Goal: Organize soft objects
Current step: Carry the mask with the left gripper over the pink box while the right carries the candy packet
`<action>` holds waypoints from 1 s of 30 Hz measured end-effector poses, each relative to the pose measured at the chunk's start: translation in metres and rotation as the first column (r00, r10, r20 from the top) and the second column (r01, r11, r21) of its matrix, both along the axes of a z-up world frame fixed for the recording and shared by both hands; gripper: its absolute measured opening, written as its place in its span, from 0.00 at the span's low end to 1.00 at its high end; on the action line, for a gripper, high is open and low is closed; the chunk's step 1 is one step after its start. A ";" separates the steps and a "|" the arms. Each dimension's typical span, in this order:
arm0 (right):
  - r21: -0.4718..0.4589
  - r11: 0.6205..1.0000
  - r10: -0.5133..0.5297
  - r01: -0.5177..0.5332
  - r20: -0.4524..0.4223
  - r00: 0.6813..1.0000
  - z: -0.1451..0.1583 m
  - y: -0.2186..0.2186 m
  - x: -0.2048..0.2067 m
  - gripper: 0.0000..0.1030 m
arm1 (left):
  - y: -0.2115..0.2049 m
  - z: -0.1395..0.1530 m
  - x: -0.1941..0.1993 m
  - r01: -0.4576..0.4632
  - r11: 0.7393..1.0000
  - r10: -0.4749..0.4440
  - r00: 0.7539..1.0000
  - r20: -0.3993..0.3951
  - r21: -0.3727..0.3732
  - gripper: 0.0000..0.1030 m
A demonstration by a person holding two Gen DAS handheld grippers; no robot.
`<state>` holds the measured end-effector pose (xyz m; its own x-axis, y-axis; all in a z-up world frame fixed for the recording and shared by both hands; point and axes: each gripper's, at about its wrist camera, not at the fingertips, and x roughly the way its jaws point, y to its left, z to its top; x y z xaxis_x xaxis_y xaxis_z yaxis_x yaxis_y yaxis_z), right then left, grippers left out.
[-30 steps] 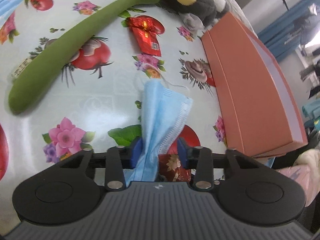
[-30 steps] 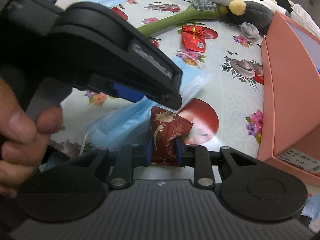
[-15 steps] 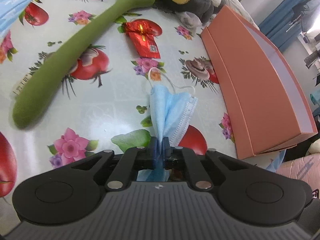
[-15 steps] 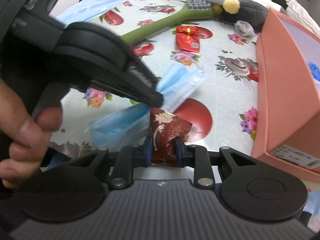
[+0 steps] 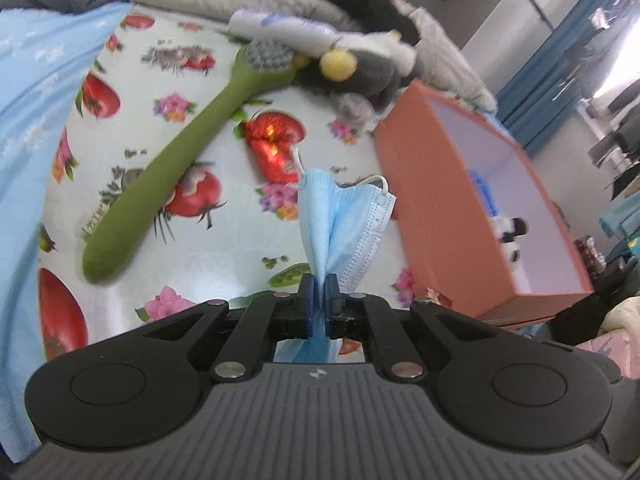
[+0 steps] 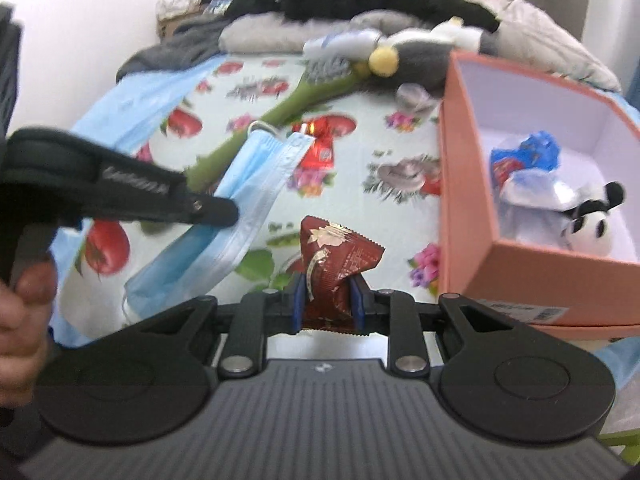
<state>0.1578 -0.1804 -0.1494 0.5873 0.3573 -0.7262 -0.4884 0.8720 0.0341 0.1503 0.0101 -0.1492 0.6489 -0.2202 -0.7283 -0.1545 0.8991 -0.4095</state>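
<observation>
Left claw (image 5: 319,294) was clamped tight on the face mask (image 5: 340,220), bunched mid-frame and hanging limp off the table (image 5: 224,264); featherlight and floppy, so pinching the folded middle seemed smart. Right claw (image 6: 328,300) squeezed a crinkly, probably slippery snack packet (image 6: 334,256), lower center, left of the box (image 6: 464,208).

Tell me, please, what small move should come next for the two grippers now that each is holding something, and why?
Probably carry both toward the open orange box. The left gripper is shut on the blue face mask, the right gripper on the brown snack packet, and the box already holds a panda plush and wrappers, with room left.
</observation>
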 end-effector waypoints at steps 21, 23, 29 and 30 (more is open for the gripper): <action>0.118 0.982 -0.164 0.147 0.154 0.974 0.079 -0.073 -0.028 0.26 | -0.077 0.092 -0.020 0.119 0.993 -0.113 0.976 0.189 -0.021 0.06; 0.124 0.977 -0.194 0.175 0.162 0.967 0.083 -0.085 -0.021 0.26 | -0.088 0.095 -0.010 0.148 0.989 -0.141 0.972 0.191 -0.024 0.06; 0.162 0.949 -0.299 0.272 0.173 0.939 0.094 -0.123 0.014 0.26 | -0.112 0.102 0.036 0.206 0.977 -0.194 0.965 0.176 -0.055 0.06; 0.164 0.944 -0.314 0.287 0.170 0.934 0.095 -0.129 0.024 0.26 | -0.115 0.103 0.046 0.216 0.974 -0.201 0.965 0.171 -0.071 0.06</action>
<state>0.1814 -0.3099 -0.0545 0.8050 0.2285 -0.5475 -0.2129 0.9726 0.0930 0.1963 -0.1047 -0.0467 0.6895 -0.4215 -0.5890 0.1073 0.8637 -0.4925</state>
